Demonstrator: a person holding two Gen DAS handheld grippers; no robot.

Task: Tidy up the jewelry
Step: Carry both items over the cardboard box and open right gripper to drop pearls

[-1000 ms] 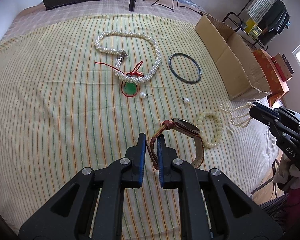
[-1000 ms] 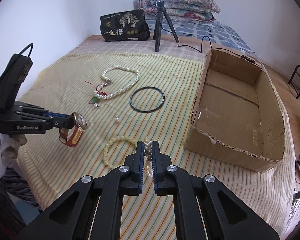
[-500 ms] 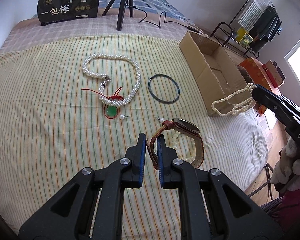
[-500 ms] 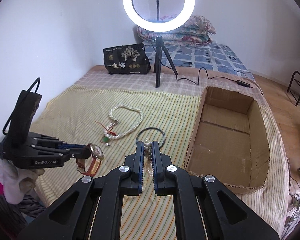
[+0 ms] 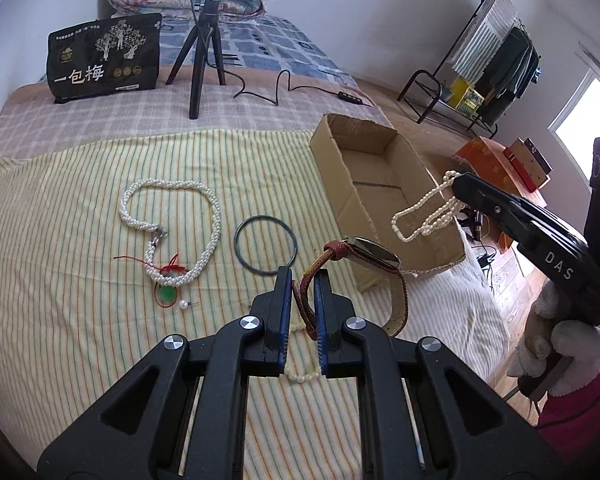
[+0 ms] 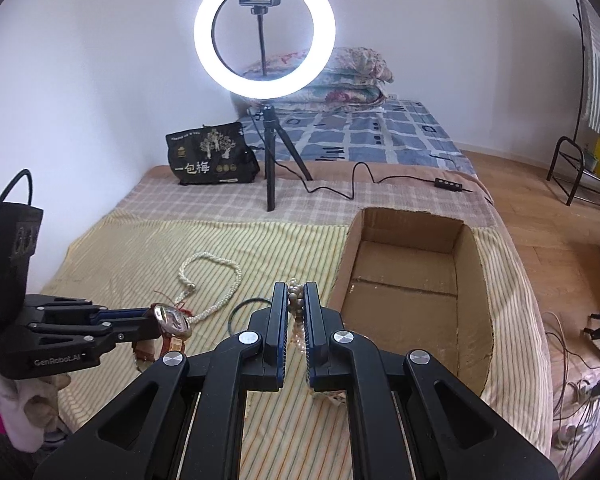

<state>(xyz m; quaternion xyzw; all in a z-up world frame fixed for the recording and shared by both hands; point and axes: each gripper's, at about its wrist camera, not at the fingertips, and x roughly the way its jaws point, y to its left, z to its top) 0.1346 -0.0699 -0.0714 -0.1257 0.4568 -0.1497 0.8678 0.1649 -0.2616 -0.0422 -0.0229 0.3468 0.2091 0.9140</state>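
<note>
- ring light glowing on a black tripod
- black printed bag beside it
- folded quilts stacked behind
- clothes rack by the wall

A home bedroom. A bed under a yellow striped cotton sheet lies below and ahead of the gripper, with folded floral quilts stacked at its far end against a white wall. A lit ring light on a black tripod stands straight ahead. Off to the right, a black metal clothes rack hangs garments over wooden flooring.
</note>
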